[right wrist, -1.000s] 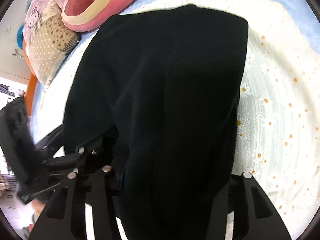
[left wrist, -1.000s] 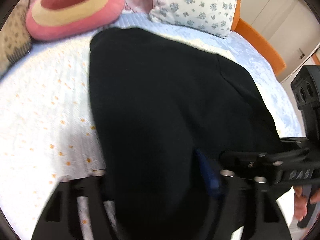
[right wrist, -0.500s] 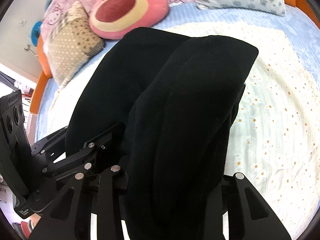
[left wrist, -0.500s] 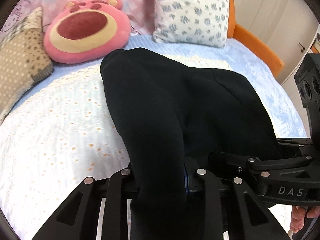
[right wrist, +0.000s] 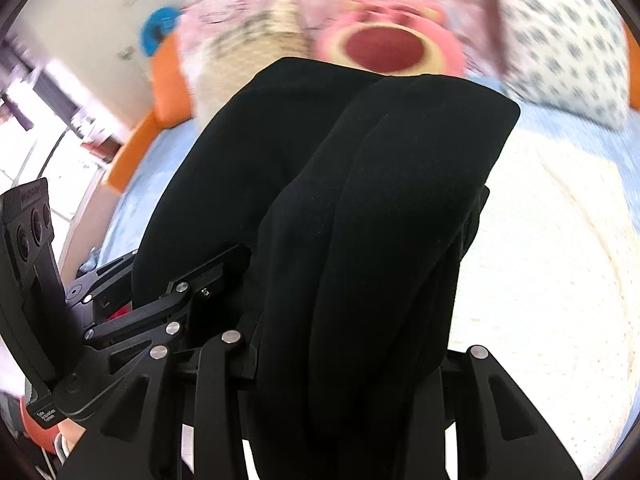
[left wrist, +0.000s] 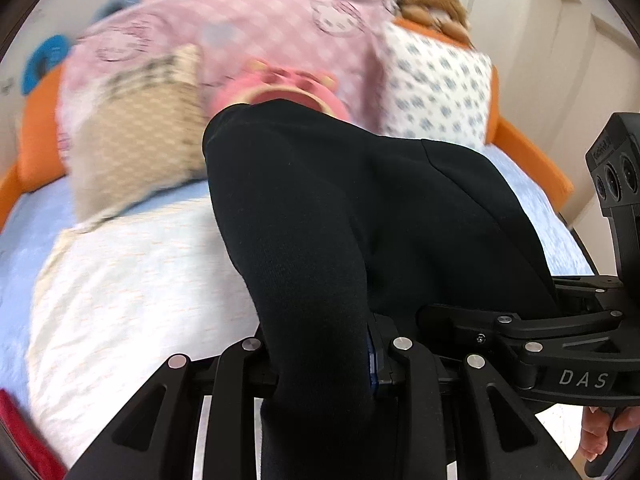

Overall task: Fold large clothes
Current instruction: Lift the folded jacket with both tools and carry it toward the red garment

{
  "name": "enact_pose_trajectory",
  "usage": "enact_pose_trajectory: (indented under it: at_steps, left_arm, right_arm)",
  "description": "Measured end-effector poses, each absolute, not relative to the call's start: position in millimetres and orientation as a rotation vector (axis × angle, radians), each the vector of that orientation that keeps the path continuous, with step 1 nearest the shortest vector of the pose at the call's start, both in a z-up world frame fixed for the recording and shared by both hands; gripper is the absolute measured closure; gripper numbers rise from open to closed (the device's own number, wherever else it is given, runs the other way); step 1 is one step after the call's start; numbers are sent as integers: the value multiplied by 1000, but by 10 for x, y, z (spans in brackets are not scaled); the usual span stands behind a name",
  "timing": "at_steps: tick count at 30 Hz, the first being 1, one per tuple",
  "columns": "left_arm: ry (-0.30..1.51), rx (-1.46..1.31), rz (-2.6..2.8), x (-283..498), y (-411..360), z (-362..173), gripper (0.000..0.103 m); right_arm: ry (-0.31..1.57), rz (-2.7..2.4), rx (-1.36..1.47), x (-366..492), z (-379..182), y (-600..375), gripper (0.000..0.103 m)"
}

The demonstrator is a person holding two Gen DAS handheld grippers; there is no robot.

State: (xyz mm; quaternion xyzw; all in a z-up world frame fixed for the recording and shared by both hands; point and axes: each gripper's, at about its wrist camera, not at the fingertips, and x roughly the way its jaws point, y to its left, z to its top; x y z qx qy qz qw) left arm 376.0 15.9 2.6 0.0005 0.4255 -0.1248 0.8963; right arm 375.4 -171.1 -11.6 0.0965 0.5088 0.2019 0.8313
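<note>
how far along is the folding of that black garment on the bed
Partly done: the black garment already hangs doubled in thick layers. In hand: the left claw and right claw each grip it, lifted off the bed. Left: laying it down flat and any last fold.

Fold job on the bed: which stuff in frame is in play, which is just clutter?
In play:
black knit garment
left gripper
right gripper
white quilted bedspread

Clutter:
pink round plush bear cushion
white blue-flowered pillow
beige dotted cushion
</note>
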Motion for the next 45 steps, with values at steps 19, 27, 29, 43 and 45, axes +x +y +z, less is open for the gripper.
enact_pose_trajectory:
  at_steps: [19,27,29,43,45]
  left_arm:
    - [790,-126,205,1587,3926,880,71]
    - [805,-206,399,708,5325,654,71]
    - [812,-220,435,631,5557,597,71]
    - [855,-298,487,710,6036,-389,70]
    - [873,-291,497,747,6044,-661,69]
  right_arm:
    - [1029,908,-22,2292,649,2085,67]
    - [1080,1110,-104,1997,349,3708,67]
    - [1089,1142,-121,1959,299,3927,67]
    - [1191,1143,-184,2353,-818,5219,67]
    - [1214,1126,-194,2391,-1026,5366,67]
